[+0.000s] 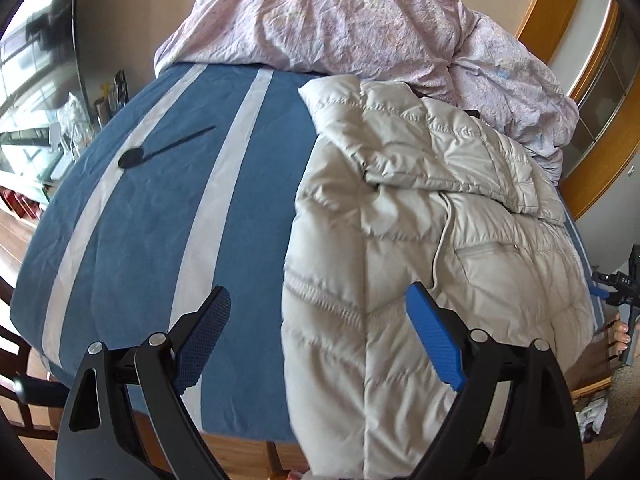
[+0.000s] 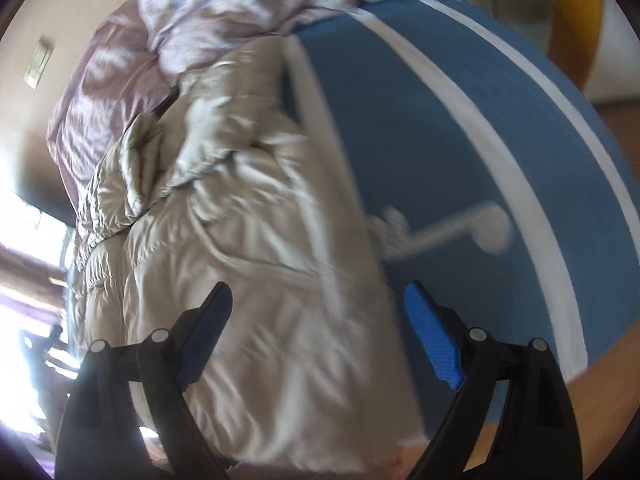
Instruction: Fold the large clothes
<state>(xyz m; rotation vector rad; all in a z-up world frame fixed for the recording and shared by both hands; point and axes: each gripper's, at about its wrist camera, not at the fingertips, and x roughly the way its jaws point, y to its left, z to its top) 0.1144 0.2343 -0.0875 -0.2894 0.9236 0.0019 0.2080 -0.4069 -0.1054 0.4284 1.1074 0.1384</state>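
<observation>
A beige quilted puffer jacket [image 1: 440, 216] lies spread on a bed with a blue sheet [image 1: 160, 220] striped in white. The jacket's lower end hangs over the bed's near edge. My left gripper [image 1: 318, 292] hovers open above that edge, its right finger over the jacket and its left finger over bare sheet, with nothing between the pads. In the blurred right wrist view, the jacket [image 2: 240, 220] fills the left half and the blue sheet [image 2: 440, 120] the right. My right gripper [image 2: 318, 288] is open over the jacket's right edge and holds nothing.
A crumpled pink duvet [image 1: 340, 20] is heaped at the far end of the bed, touching the jacket's top. A black spoon-shaped thing [image 1: 132, 158] lies on the sheet to the left. A pale blurred shape [image 2: 460, 232] shows on the sheet. A dark chair [image 1: 16, 360] stands low left.
</observation>
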